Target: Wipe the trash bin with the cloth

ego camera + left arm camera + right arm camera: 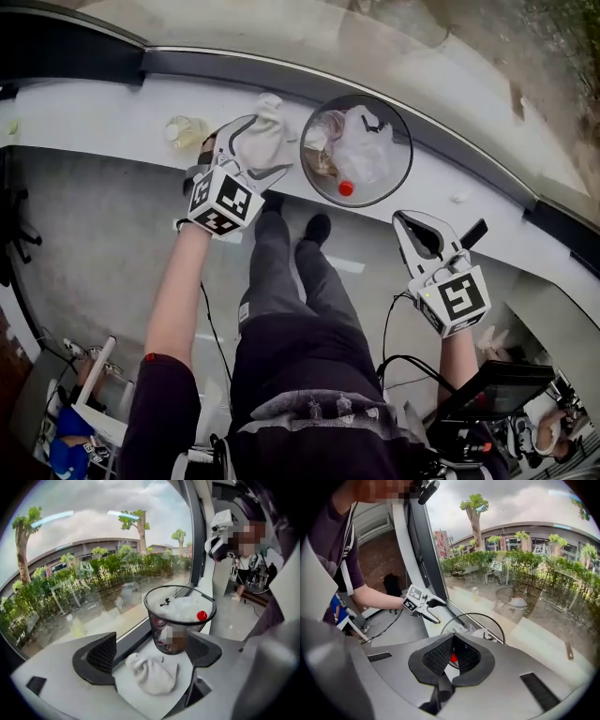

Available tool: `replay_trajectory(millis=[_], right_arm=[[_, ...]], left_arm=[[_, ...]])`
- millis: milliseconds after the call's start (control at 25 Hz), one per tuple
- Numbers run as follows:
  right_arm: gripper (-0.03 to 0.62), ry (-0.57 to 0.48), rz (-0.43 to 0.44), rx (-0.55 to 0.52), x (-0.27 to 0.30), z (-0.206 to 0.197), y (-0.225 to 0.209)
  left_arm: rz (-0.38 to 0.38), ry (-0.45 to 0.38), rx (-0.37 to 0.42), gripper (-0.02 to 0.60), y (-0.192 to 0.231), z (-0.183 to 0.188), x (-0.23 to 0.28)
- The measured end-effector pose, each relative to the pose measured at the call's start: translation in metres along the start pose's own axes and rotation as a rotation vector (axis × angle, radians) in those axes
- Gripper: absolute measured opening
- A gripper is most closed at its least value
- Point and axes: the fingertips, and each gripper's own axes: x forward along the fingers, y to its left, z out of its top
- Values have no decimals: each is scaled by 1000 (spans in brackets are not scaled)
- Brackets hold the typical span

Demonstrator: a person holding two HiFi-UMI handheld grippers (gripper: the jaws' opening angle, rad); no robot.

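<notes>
Trash bin of black wire mesh, round and open-topped, stands upright on a long white ledge that runs along the foot of a large window. Crumpled clear plastic fills it almost to the rim. A small round red thing lies on top of the plastic, at the side towards the grey floor.

Just beside the trash bin, to its left in the head view, a white cloth lies bunched on the ledge. The left tongs are released, with their jaws spread wide to either side of the cloth. In the left gripper view bare ledge shows between the cloth and each black pad, so nothing is gripped. These tongs point down at the ledge with the bin straight beyond the cloth.

The right tongs are clenched and empty, their tips meeting. They hang at the ledge's edge to the right of the bin, apart from it and aimed towards it. In the right gripper view the red thing shows through the narrow slot behind the tips.

The person stands on the floor facing the ledge in grey trousers and dark shoes. Trees and a hedge show through the glass.
</notes>
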Motion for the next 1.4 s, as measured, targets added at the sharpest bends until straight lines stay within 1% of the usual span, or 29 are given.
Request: replay_trajectory(millis=[120, 200, 320, 400, 480, 560, 640, 680, 720, 800, 880, 920, 960, 1000, 1040, 1080, 1160, 1200, 1280, 1360, 1400], right_arm=[[-5, 63, -47, -9, 23, -12, -19], [-5, 95, -82, -5, 34, -22, -33], [-5, 115, -152, -1, 40, -33, -60], [-5, 126, -200, 33, 42, -40, -80], [99, 148, -226, 79, 45, -50, -97], [121, 175, -238, 109, 50, -61, -108], [123, 207, -236, 115, 58, -72, -114], [123, 218, -231, 123, 62, -76, -115], [123, 221, -225, 143, 65, -79, -117], [123, 204, -212, 214, 69, -84, -120], [122, 186, -212, 270, 70, -86, -126], [123, 182, -223, 276, 69, -86, -128], [123, 180, -238, 272, 69, -86, -129], [123, 180, -252, 268, 69, -85, -130], [123, 179, -262, 273, 69, -83, -130], [123, 177, -267, 290, 69, -83, -131], [123, 168, -264, 350, 69, -83, -133], [122, 167, -256, 379, 70, -84, -133], [121, 182, -243, 399, 72, -85, -131], [109, 205, -240, 397, 72, -85, -125], [103, 209, -237, 419, 71, -85, -123]], left_arm=[[-33, 63, -51, 431, -1, -48, 42], [-46, 105, -65, 431, -2, -75, 64], [-58, 148, -87, 431, -1, -104, 89], [-71, 179, -103, 431, 0, -121, 106], [-95, 204, -111, 431, -2, -136, 123], [-119, 226, -116, 430, -5, -149, 139], [-132, 247, -128, 428, -6, -161, 152], [-134, 255, -137, 414, -7, -167, 156], [-131, 260, -145, 389, -6, -172, 159], [-112, 264, -164, 302, -4, -181, 162], [-99, 255, -203, 170, -1, -186, 162], [-102, 246, -231, 104, 1, -186, 161], [-107, 231, -259, 80, 2, -183, 159], [-108, 203, -284, 70, 4, -177, 154], [-103, 156, -310, 64, 8, -166, 146], [-91, 92, -339, 60, 13, -150, 135], [-59, -63, -393, 57, 28, -109, 110], [-47, -136, -403, 56, 35, -88, 97], [-43, -247, -376, 55, 44, -52, 74], [-72, -335, -322, 55, 43, -20, 53], [-97, -381, -299, 55, 40, -5, 42]])
